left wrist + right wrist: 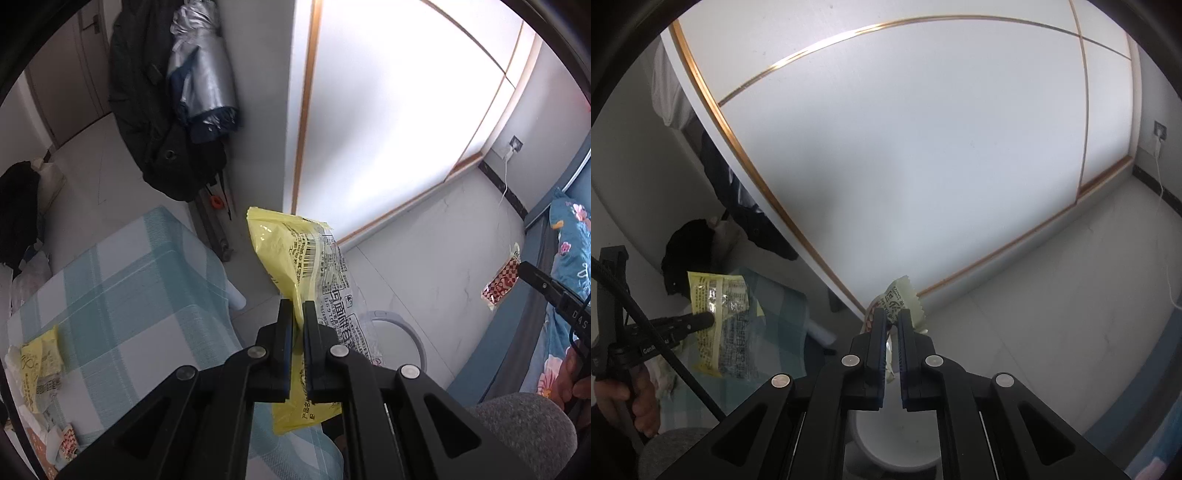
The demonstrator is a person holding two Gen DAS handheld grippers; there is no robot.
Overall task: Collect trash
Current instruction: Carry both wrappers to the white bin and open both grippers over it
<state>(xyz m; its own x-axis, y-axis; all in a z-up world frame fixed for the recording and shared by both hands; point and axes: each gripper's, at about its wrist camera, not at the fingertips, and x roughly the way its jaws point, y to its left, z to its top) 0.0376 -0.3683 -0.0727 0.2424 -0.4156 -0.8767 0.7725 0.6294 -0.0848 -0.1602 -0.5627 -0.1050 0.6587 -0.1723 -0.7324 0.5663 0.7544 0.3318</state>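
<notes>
Yellow wrapper upright — long axis vertical, pinched in left claw, right claw gripping small wrapper.

- The left gripper is black with blue pads; its wrapper is yellow and clear, printed with black text and a barcode.
- The right gripper is black as well; its small wrapper is cream outside, with a red-and-white check seen from the left wrist view.
- The tablecloth is a pale teal and white plaid.
- A second yellow wrapper lies on it.
- The wardrobe doors are white with thin gold trim.
- The hanging coat is black; the umbrella is silver and navy.
- The bin is white.
- The bedding is blue with pink flowers.
- The floor tiles are pale grey-white with faint veining.
</notes>
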